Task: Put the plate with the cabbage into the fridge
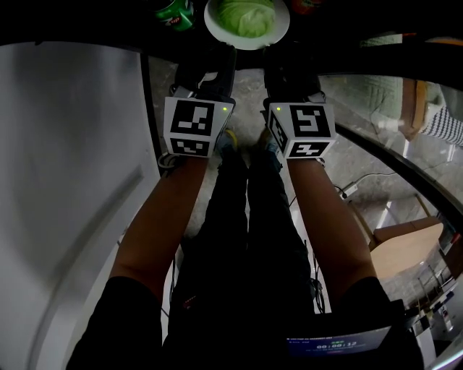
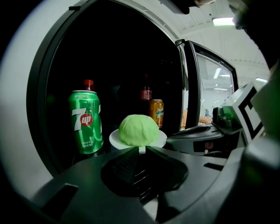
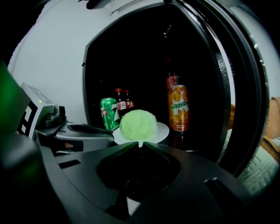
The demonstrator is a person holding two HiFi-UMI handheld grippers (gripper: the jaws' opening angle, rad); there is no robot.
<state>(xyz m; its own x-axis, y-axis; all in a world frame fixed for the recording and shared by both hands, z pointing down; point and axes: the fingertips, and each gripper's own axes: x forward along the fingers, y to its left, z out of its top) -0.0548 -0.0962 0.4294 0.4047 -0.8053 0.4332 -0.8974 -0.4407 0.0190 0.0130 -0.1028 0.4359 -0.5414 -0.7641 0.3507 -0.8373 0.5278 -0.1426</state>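
Observation:
A white plate (image 1: pixel 281 30) carrying a pale green cabbage (image 1: pixel 246 16) sits at the dark fridge opening, at the top of the head view. Both grippers reach up to its near rim, the left marker cube (image 1: pixel 192 126) beside the right marker cube (image 1: pixel 302 128). My left gripper (image 2: pixel 141 150) is shut on the near edge of the plate (image 2: pixel 160 140), with the cabbage (image 2: pixel 138 130) just beyond the jaws. My right gripper (image 3: pixel 140 143) is likewise shut on the rim of the plate (image 3: pixel 163 130), under the cabbage (image 3: pixel 138 124).
Inside the fridge a green 7up can (image 2: pixel 85 121) stands left of the plate, an orange Mirinda can (image 3: pixel 178 108) to its right, and cola bottles (image 3: pixel 122 103) behind. The open fridge door (image 2: pixel 194 87) hangs at the right. A white fridge wall (image 1: pixel 65 181) runs along the left.

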